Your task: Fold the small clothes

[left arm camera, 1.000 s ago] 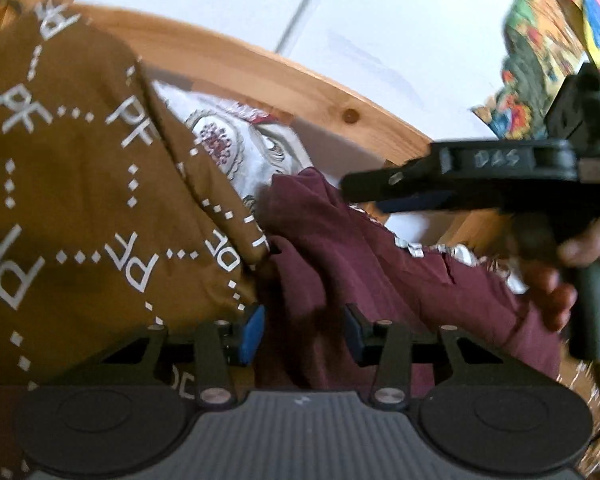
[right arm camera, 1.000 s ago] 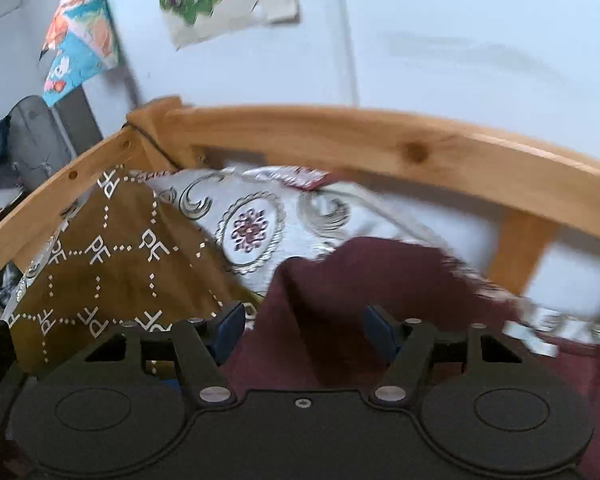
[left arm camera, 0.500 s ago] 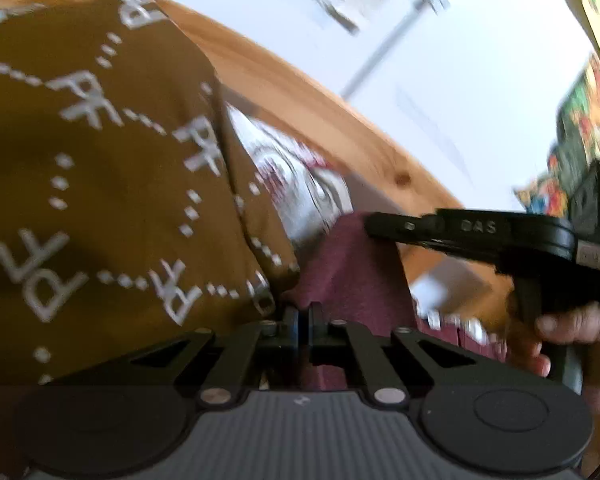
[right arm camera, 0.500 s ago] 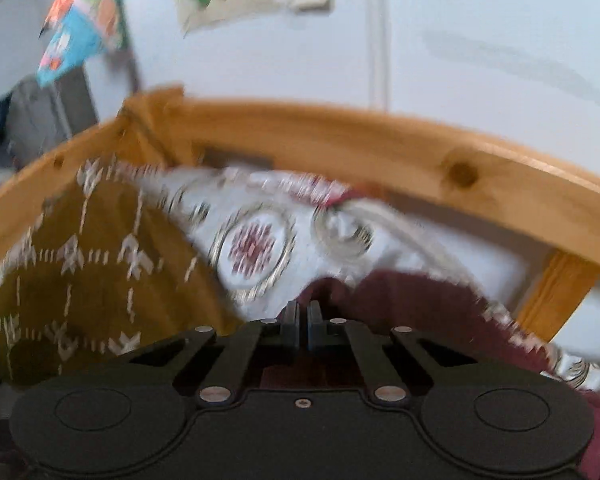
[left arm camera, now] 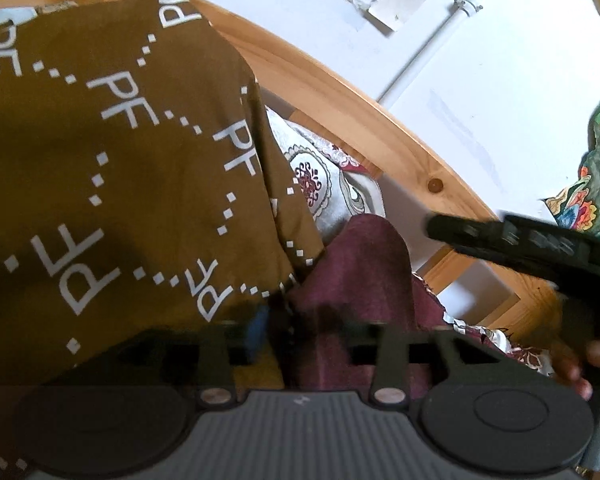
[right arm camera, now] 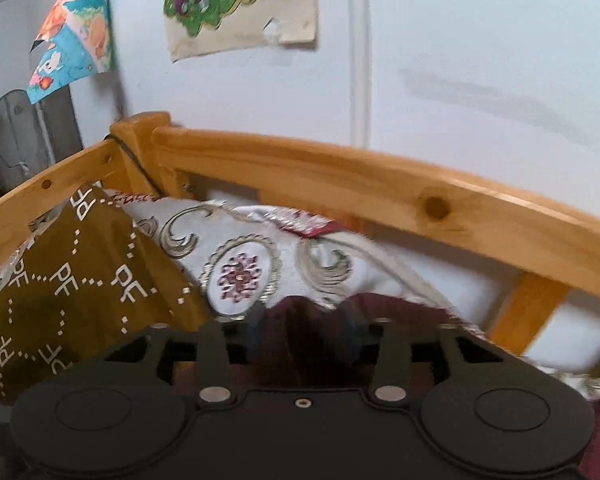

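Garments: one maroon, one brown; two open hand-held grippers.

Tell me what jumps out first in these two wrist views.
The brown cloth with white PF lettering fills the left of the left wrist view. A maroon garment bunches between the open fingers of the left gripper. Behind both, a curved wooden bed rail crosses the right wrist view under wall posters.

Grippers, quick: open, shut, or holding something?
Left gripper: open, maroon garment between its fingers, not clamped.
Right gripper: open, same maroon garment between its fingers.
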The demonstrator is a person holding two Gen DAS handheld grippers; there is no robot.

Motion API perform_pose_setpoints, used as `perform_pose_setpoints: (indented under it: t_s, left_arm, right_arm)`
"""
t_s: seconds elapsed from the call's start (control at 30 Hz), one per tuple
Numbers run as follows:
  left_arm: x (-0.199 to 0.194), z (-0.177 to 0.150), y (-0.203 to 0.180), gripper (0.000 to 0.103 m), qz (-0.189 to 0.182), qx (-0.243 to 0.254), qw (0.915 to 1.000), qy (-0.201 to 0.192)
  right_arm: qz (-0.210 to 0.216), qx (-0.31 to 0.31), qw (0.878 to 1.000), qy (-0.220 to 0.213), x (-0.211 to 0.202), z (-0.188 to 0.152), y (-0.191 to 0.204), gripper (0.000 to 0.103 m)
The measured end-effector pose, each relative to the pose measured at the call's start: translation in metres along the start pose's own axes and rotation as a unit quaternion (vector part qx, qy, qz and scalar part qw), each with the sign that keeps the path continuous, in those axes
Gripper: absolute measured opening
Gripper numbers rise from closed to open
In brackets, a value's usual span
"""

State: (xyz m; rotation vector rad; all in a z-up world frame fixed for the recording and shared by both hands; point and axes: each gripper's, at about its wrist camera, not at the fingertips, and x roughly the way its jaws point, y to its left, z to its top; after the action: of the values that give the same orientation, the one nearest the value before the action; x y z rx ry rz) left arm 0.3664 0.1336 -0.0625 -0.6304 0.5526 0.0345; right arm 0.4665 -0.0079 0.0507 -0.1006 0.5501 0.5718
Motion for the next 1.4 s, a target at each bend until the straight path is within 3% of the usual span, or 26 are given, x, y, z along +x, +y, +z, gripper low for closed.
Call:
perform_pose_setpoints:
  t_s: [0.07,0.17,0.3,0.4,0.57,0.77,0.93,1.03,1.17,1.3,1.4]
  left_arm:
    - [-0.004,-0.001,-0.004,0.07,0.005,-0.001,1.0,-0.006]
    - [-0.014,-0.004,-0.014,0.09,0.027,0.012,0.9994,-0.018]
    - [-0.025,-0.013,-0.035,0.098,0.062,0.055,0.9963,-0.022]
    - [-0.034,-0.024,-0.052,0.099,0.077,0.085,0.9931,-0.021]
    - [-0.059,-0.043,-0.076,0.102,0.074,0.133,0.988,-0.025]
    - [-0.104,-0.059,-0.094,0.102,0.063,0.182,0.9811,-0.021]
    - [-0.14,-0.069,-0.092,0.102,0.069,0.215,0.9742,-0.013]
    - [-0.158,-0.077,-0.087,0.102,0.085,0.233,0.9688,0.004]
    - [-0.183,-0.09,-0.071,0.102,0.104,0.244,0.9638,0.022]
    - [-0.192,-0.104,-0.065,0.102,0.122,0.279,0.9506,0.061]
    - [-0.195,-0.11,-0.065,0.102,0.128,0.283,0.9482,0.069]
  right_arm:
    - [-0.017,0.003,1.0,-0.004,-0.018,-0.005,-0.007,0.068]
    - [-0.052,-0.012,0.999,-0.003,-0.051,-0.018,-0.013,0.079]
    - [-0.114,-0.046,0.992,-0.011,-0.106,-0.05,-0.014,0.096]
    - [-0.138,-0.046,0.989,-0.011,-0.147,-0.08,-0.017,0.102]
    - [-0.154,-0.029,0.988,0.006,-0.204,-0.134,-0.017,0.102]
    - [-0.169,-0.069,0.983,0.019,-0.249,-0.182,-0.001,0.102]
    - [-0.141,-0.07,0.987,0.032,-0.267,-0.212,0.016,0.102]
    - [-0.127,-0.102,0.985,0.047,-0.271,-0.232,0.033,0.102]
    - [-0.117,-0.158,0.977,0.077,-0.273,-0.262,0.064,0.102]
    - [-0.089,-0.214,0.968,0.097,-0.274,-0.285,0.097,0.102]
    - [-0.085,-0.252,0.958,0.11,-0.267,-0.299,0.119,0.102]
